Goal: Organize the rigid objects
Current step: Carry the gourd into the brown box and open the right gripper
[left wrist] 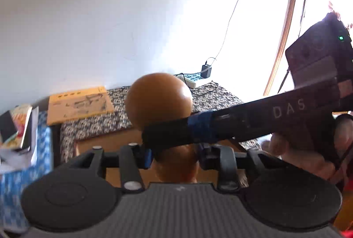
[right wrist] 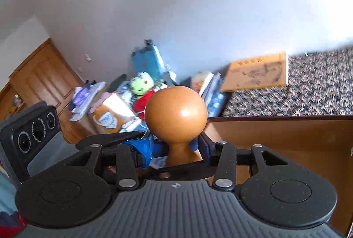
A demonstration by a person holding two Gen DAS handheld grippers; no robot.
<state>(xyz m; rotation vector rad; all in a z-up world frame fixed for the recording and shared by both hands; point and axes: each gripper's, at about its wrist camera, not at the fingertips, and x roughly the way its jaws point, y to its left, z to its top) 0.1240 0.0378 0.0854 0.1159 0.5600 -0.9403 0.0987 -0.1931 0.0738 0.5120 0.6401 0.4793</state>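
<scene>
The right hand-held gripper (right wrist: 176, 155) is clamped on the narrow neck of a wooden gourd-shaped object (right wrist: 176, 113), its bulb upright above the pads, probably because the neck gives the only flat purchase. The left hand-held gripper (left wrist: 175, 155) closes on the same neck lower down, likely for a handover, though pad contact is hidden. The left view alone shows the right tool crossing and a power strip (left wrist: 195, 80); the right view alone shows clutter with a green toy (right wrist: 142, 84).
</scene>
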